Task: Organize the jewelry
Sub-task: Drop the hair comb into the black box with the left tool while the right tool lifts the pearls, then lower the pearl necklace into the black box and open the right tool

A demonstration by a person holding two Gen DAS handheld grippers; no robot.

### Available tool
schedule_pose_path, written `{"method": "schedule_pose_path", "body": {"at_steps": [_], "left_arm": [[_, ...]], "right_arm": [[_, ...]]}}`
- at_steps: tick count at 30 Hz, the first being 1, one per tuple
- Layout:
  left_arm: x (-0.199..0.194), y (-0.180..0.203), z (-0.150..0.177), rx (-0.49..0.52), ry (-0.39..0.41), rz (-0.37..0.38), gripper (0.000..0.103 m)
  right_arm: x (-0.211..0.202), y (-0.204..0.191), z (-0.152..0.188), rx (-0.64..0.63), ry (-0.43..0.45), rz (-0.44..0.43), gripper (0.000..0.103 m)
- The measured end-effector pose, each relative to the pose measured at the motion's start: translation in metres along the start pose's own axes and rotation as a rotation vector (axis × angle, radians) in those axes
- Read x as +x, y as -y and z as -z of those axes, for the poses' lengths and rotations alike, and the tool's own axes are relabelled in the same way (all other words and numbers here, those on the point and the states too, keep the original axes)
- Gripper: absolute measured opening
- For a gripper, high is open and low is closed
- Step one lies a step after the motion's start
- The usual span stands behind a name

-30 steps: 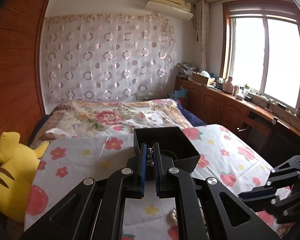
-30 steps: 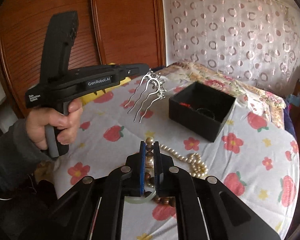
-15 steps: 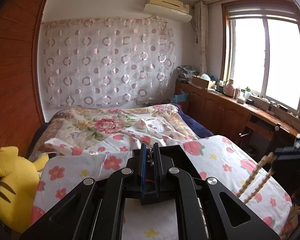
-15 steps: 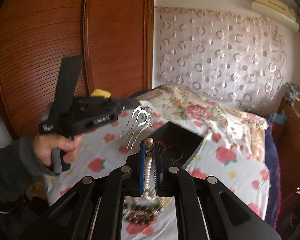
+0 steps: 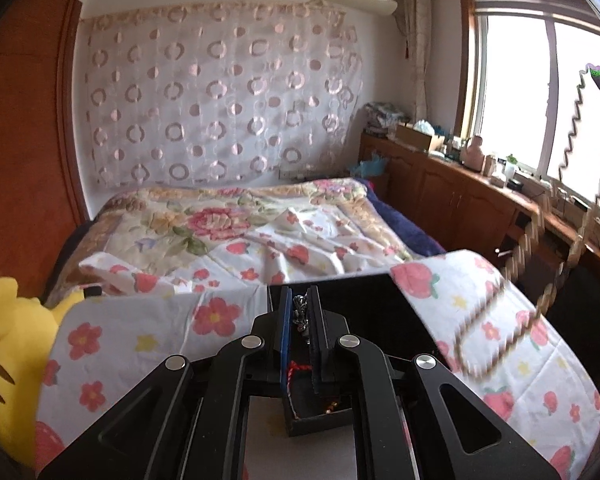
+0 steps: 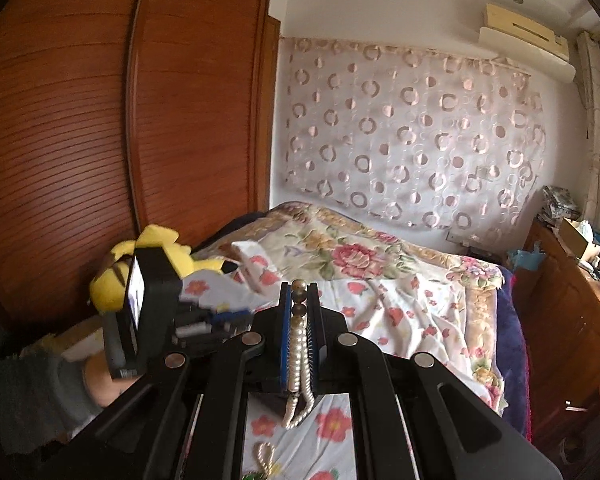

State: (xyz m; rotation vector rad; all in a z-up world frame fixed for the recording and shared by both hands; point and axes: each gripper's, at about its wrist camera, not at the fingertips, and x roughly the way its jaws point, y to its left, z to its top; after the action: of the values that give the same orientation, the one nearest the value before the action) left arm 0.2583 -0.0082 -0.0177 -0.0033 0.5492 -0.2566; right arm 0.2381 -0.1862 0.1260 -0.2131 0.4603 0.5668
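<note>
The black box [image 5: 364, 312] on the strawberry cloth [image 5: 500, 320] holds a red cord [image 5: 296, 372]. Above it, the left claw [image 5: 300, 320] clamps a silver hairpin [image 5: 302, 316]. The right claw [image 6: 299, 320] pinches a dangling pearl necklace [image 6: 298, 360].

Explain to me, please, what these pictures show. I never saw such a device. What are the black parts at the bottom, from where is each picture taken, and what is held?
No robot is here. A person holds a hand tool with two fingers in each hand, and each tool carries a camera looking forward along its fingers. The black parts are the tool itself.

In the left tool's view, the left gripper is shut on a silver hair comb, above an open black box on the flowered cloth.

In the right tool's view, the right gripper is shut on a pearl necklace, which hangs down in loops. At the left edge you see the person's sleeve.

A yellow plush toy lies beside the cloth.
</note>
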Motion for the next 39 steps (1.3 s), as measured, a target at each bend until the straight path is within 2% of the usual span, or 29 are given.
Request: {"method": "schedule_pose_path", "body": {"at_steps": [5,10,12,15,20,24,30,32,33,34,39], "left_arm": [[0.001,-0.003,0.007,-0.001,-0.015,0.005,0.009],[-0.013,-0.004,0.009,0.022,-0.001,-0.01,0.033],[-0.019,-0.003,0.009,0.022,0.005,-0.015,0.049],[-0.033,-0.003,0.013,0.031,0.025,-0.025,0.068],[-0.047,-0.003,0.02,0.05,0.034,-0.055,0.09],[-0.059,-0.005,0.03,0.03,0.035,-0.048,0.095],[-0.068,-0.011,0.039,-0.001,0.026,-0.032,0.095],[-0.072,-0.011,0.042,-0.002,0.027,-0.025,0.095],[-0.073,-0.011,0.044,-0.001,0.028,-0.022,0.095],[-0.075,-0.01,0.046,0.001,0.029,-0.023,0.095],[-0.077,-0.01,0.047,0.003,0.026,-0.022,0.095]], "right_arm": [[0.024,0.01,-0.009,0.017,-0.018,0.016,0.008],[0.05,0.014,-0.005,0.032,-0.049,0.03,0.009],[0.063,0.015,0.002,0.03,-0.074,0.04,0.008],[0.081,0.016,0.013,0.041,-0.109,0.043,0.009],[0.105,0.013,0.03,0.05,-0.158,0.046,0.009],[0.121,0.01,0.042,0.059,-0.197,0.045,0.009],[0.135,0.003,0.056,0.068,-0.239,0.043,0.01],[0.135,0.003,0.056,0.073,-0.237,0.041,0.017],[0.134,0.002,0.056,0.072,-0.231,0.039,0.027],[0.134,0.001,0.056,0.068,-0.228,0.038,0.03],[0.12,-0.007,0.064,0.066,-0.215,0.026,0.03]]}}
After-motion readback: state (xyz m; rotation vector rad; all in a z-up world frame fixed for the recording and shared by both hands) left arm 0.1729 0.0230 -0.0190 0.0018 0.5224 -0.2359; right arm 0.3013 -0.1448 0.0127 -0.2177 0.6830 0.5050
